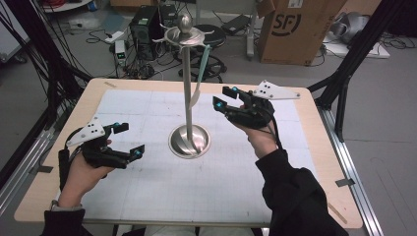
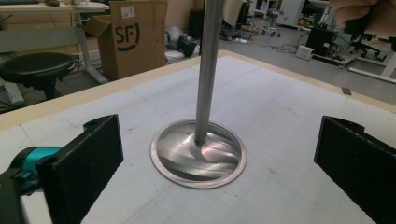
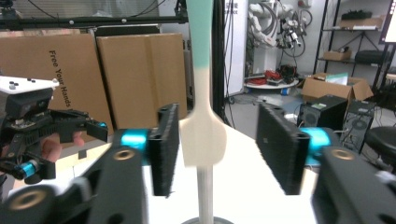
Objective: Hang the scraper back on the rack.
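**Spatula hanging from a metal stand, both tools spread apart**

A slim spatula with a teal handle and a pale blade is hanging from the hooked top of a metal stand, dangling just beside the upright pole. The stand's round base is sitting near the middle of the tabletop, on its white gridded mat.

In the right gripper view, the pale blade is lying between the jaws of the right tool, which are spread wide; the picture is blurred, so the blade seems to be clear of both pads, though that is hard to judge. The hand holding it is raised beside the pole.

The left tool is hovering low over the mat, left of the base, its jaws released and gripping nothing. A cardboard box is standing on the floor beyond the tabletop.
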{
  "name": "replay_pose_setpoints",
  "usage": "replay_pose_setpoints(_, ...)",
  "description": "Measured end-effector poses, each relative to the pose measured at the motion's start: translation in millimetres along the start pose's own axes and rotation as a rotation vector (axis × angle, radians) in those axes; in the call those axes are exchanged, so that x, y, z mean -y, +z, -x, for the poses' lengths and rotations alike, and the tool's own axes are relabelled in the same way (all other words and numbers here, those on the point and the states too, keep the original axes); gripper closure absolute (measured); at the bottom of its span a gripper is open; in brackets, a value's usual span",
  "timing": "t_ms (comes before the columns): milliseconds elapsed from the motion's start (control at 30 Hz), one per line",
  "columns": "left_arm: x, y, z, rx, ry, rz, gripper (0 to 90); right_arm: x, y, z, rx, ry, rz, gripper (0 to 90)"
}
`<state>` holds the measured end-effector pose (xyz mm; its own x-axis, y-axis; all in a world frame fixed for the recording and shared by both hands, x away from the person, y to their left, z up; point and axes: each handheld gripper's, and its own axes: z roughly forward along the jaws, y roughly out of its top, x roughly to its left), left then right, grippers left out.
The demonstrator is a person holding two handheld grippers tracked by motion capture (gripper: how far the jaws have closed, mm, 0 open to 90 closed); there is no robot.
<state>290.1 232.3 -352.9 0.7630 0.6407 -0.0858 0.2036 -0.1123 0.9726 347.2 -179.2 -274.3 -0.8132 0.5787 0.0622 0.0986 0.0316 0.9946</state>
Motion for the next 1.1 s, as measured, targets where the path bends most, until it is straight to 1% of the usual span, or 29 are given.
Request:
replay_pose_setpoints(67, -0.2, 0.2, 0.7, 0.006, -0.007, 0.005, 1.7, 5.3, -3.0, 1.0, -0.006, 0.004, -0.005, 40.6)
replay_pose_setpoints(133, -0.4, 0.4, 1.0, 0.016, -0.012, 0.012, 1.7, 13.2, -6.9, 2.4, -0.007, 0.001, -0.025, 34.6)
replay_pose_setpoints(233, -0.1, 1.3, 1.3, 0.024, -0.019, 0.018, 1.7, 28.2, -12.5, 5.0, -0.01, -0.003, -0.076, 24.3)
replay_pose_setpoints(267, 0.0, 1.6, 1.1, 0.025, -0.017, 0.019, 1.7, 33.1, -14.3, 6.2, -0.01, -0.002, -0.086, 19.0)
replay_pose_setpoints(300, 0.4, 2.2, 1.2, 0.026, -0.018, 0.017, 1.7, 36.7, -15.8, 6.8, -0.006, 0.005, -0.098, 14.5)
replay_pose_setpoints(367, 1.0, 3.4, 1.5, 0.024, -0.02, 0.014, 1.7, 47.1, -20.0, 10.3, -0.002, 0.03, -0.132, 9.2)
replay_pose_setpoints(400, 1.3, 4.0, 1.3, 0.027, -0.016, 0.013, 1.7, 51.6, -22.5, 11.7, 0.008, 0.035, -0.14, 7.9)
replay_pose_setpoints(433, 1.4, 4.4, 1.3, 0.028, -0.017, 0.011, 1.7, 56.0, -25.2, 13.4, 0.022, 0.036, -0.144, 3.0)
replay_pose_setpoints(467, 1.7, 5.1, 1.6, 0.028, -0.02, 0.011, 1.7, 59.9, -27.5, 15.4, 0.037, 0.05, -0.152, 0.8)
replay_pose_setpoints(500, 2.0, 5.5, 1.6, 0.028, -0.019, 0.01, 1.7, 63.6, -29.9, 17.8, 0.035, 0.068, -0.16, 0.7)
replay_pose_setpoints(533, 2.2, 6.3, 1.7, 0.031, -0.02, 0.01, 1.7, 67.3, -33.0, 19.6, 0.038, 0.075, -0.164, 0.7)
replay_pose_setpoints(600, 2.5, 7.3, 1.6, 0.031, -0.019, 0.009, 1.7, 74.0, -39.2, 22.1, 0.059, 0.067, -0.162, 0.7)
replay_pose_setpoints(700, 2.8, 9.4, 1.9, 0.034, -0.023, 0.009, 1.7, 83.4, -48.5, 25.7, 0.074, 0.072, -0.155, 0.7)
replay_pose_setpoints(867, 1.3, 12.0, 3.7, 0.044, -0.017, 0.012, 1.7, 99.3, -63.0, 31.8, 0.104, 0.067, -0.175, 0.7)
replay_pose_setpoints(933, 1.6, 13.2, 3.8, 0.045, -0.017, 0.007, 1.7, 105.0, -68.6, 34.4, 0.107, 0.067, -0.171, 0.8)
replay_pose_setpoints(1000, 2.3, 14.6, 3.7, 0.045, -0.017, 0.001, 1.7, 111.5, -75.5, 38.3, 0.108, 0.081, -0.182, 0.7)
replay_pose_setpoints(1067, 2.9, 15.9, 3.5, 0.045, -0.018, -0.001, 1.7, 116.0, -81.9, 40.4, 0.116, 0.075, -0.187, 0.8)
replay_pose_setpoints(1100, 3.2, 16.4, 3.4, 0.048, -0.02, -0.003, 1.7, 118.2, -85.3, 41.8, 0.118, 0.08, -0.186, 0.8)
